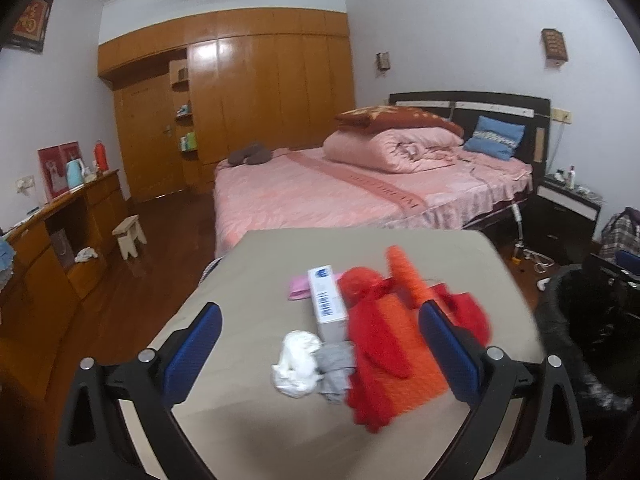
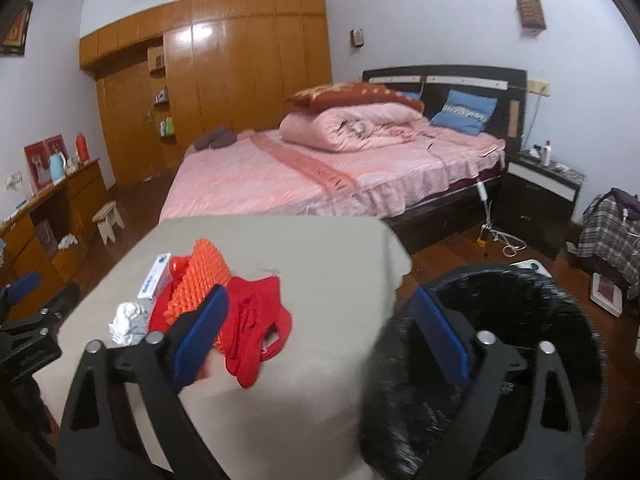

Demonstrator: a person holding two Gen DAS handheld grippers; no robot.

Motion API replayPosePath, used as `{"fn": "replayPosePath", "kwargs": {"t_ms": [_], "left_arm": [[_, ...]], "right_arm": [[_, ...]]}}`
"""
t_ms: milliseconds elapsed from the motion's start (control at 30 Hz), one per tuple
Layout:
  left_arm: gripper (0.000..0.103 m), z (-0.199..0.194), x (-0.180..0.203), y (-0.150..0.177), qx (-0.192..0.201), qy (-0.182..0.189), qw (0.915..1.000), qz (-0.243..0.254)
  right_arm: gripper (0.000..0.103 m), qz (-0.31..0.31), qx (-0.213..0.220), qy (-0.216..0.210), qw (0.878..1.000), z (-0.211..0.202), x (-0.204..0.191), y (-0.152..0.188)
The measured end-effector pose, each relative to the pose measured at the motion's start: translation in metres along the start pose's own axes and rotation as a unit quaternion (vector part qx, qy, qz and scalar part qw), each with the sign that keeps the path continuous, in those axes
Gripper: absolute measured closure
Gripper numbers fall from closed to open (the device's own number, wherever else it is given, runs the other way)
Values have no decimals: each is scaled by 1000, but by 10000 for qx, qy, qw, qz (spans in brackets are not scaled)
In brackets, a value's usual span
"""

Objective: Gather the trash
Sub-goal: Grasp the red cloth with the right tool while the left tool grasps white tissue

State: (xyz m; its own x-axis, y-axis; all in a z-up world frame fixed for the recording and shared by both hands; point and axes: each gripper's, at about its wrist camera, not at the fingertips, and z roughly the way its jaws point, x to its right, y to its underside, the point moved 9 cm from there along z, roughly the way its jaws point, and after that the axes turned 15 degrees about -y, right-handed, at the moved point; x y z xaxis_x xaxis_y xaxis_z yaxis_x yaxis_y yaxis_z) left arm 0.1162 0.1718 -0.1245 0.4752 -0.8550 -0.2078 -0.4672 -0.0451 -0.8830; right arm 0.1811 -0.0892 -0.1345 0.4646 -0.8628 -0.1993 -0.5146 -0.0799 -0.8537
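Hovering low over the beige cloth-covered table (image 1: 248, 280), the left gripper (image 1: 320, 354) fills the bottom of its own view with both blue-padded fingers (image 1: 196, 344) spread wide and nothing between them touching the pads. Going left to right in that view, a crumpled white tissue wad (image 1: 296, 364) lies at lower centre, touching a small grey cloth scrap (image 1: 334, 364) just to its right. Behind them stands a white rectangular carton with a blue barcode label (image 1: 326, 300), and a flat pink packet (image 1: 298, 286) peeks out from its far left side. Right of the carton sprawls a red mesh net bag (image 1: 376, 344) over an orange bumpy plastic sheet (image 1: 404, 280), reaching the right finger. At the far right edge sits a black bin lined with a black plastic bag (image 1: 580, 320).

In the right wrist view, the same trash pile lies at left centre on the table. The right gripper (image 2: 324, 340) occupies the bottom, its fingers (image 2: 204, 328) wide apart and empty; the left finger overlaps the red net, while the right finger sits over the black bin's rim at lower right. A pink-covered bed (image 2: 280, 176) stretches across the background.
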Motion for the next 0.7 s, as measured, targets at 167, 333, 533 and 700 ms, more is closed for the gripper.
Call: {"fn": "replayPosePath", "kwargs": {"t_ms": [167,333,533,700], "left_arm": [[17,37,-10,16,-220,-94,9997,58],[26,70,-15,36,-549,-66,9985,59],[32,97,-9,57,-907,79,9958,47],[32,106,-1,70,-1066,187,9941,90]], "right_arm": [[28,-148,-405,-162,9989,53,-17,17],[32,-264,-620,-181,9976,76,-25,31],[32,-288,-661,-177,9972,83,-22,34],[35,-302,-684,-241,9969,92,-24,36]]}}
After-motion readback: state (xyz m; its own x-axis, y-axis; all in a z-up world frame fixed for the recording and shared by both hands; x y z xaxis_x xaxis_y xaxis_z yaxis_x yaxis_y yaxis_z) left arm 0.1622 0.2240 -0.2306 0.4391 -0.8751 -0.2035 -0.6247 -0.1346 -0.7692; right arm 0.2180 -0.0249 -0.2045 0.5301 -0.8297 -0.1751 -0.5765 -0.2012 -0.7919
